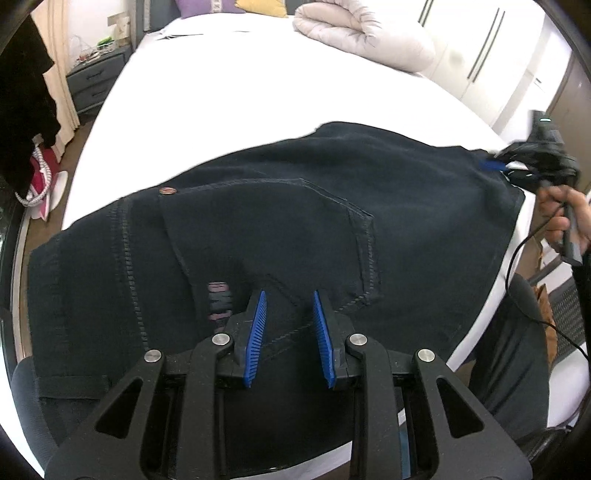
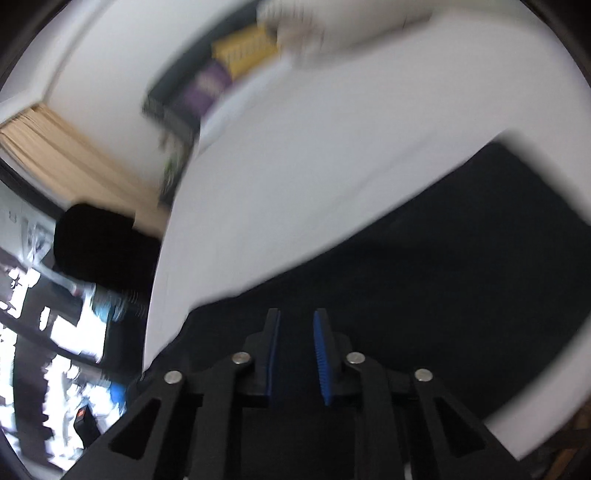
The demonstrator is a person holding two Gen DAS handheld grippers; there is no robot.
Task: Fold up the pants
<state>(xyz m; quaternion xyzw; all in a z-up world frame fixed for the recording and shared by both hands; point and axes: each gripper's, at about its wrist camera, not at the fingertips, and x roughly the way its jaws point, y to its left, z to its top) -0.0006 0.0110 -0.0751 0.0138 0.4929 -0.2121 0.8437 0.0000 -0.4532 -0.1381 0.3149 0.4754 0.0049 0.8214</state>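
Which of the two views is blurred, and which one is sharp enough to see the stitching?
Right wrist view: motion-smeared, the pants a dark shape without detail. Left wrist view: mostly sharp, pocket stitching clear on the pants; only the right gripper at the edge is blurred.

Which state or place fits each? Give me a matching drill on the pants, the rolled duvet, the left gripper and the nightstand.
Things:
1. pants
2. rolled duvet
3. left gripper
4. nightstand

Descriptions:
A. pale, bundled at the bed's far end
B. grey, beside the bed
C. dark, spread on the white sheet
D. blue pads apart, over the back pocket

Pairs: 1-C, 2-A, 3-D, 4-B
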